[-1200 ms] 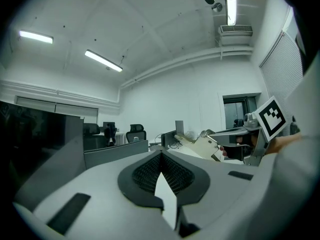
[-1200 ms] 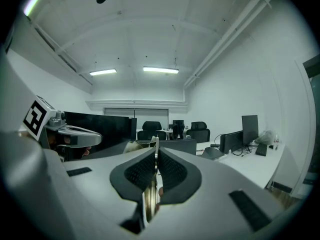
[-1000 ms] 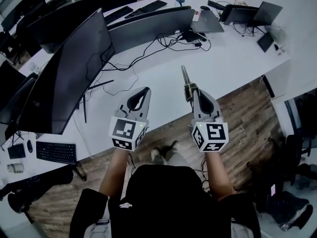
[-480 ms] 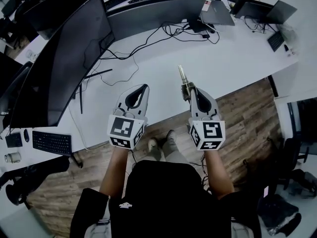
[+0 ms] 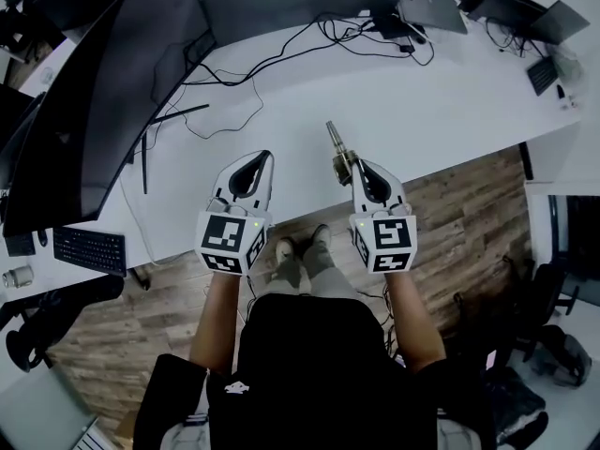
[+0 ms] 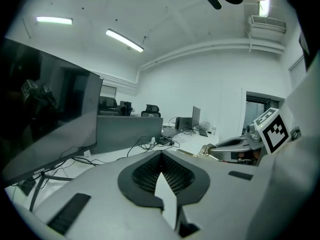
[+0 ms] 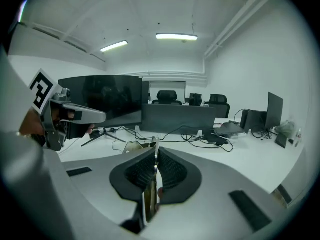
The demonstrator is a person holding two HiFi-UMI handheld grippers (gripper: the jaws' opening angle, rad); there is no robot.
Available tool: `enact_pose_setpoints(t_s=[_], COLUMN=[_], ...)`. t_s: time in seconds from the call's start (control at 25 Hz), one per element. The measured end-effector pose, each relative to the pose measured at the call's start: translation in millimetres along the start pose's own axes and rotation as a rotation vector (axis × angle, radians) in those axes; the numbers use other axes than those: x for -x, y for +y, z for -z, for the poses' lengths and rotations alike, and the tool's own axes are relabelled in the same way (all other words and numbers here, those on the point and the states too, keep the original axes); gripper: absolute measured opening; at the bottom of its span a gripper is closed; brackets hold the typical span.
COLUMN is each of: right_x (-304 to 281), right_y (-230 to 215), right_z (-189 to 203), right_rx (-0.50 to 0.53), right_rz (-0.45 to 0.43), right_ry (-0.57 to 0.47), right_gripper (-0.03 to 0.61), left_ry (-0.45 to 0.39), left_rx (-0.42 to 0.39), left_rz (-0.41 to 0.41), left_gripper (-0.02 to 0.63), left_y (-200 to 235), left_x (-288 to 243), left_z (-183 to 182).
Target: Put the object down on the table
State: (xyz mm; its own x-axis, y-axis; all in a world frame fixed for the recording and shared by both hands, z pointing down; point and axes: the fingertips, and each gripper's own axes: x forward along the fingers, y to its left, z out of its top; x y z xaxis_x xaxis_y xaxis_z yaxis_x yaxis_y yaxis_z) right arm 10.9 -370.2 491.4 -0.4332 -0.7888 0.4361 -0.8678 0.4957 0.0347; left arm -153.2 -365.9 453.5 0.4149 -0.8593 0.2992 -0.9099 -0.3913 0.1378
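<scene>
Right gripper [image 5: 354, 165]: fingers pressed tight on metal tool [image 5: 335, 143], shaft pinched betw. pads, tip sticking out fwd past jaws, over white table [image 5: 441, 92] just inside near edge; contact w/ tabletop not clear. Left gripper [image 5: 267, 155]: fingers closed together, nothing betw. them, just beside right one, also at table edge. Bare tabletop ahead & to right of tool. Cables [image 5: 234, 78] further back, monitors [image 5: 112, 92] at left rear, laptop [image 5: 433, 9] at far right. Wood floor [image 5: 469, 214] beyond near edge. Keyboard [image 5: 89, 249] far left, well apart.
</scene>
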Motion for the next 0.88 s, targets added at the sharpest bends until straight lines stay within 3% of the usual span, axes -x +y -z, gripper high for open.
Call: enact_pose_setpoints(t_s=[0.56, 0.88], right_x=[-56.2, -90.0], right_y=[4.2, 9.7], right_z=[72.0, 115.6], right_rx=[0.109, 0.284], right_rz=[-0.112, -0.169], right_ry=[0.193, 0.284], right_gripper=[0.025, 0.025], left_ry=[0.144, 0.195], left_rx=[0.064, 0.095], left_rz=[-0.033, -0.032], left_gripper=[0.014, 0.014], left_y=[3.1, -2.6], left_x=[-10.9, -13.4], left_z=[81.8, 110.9])
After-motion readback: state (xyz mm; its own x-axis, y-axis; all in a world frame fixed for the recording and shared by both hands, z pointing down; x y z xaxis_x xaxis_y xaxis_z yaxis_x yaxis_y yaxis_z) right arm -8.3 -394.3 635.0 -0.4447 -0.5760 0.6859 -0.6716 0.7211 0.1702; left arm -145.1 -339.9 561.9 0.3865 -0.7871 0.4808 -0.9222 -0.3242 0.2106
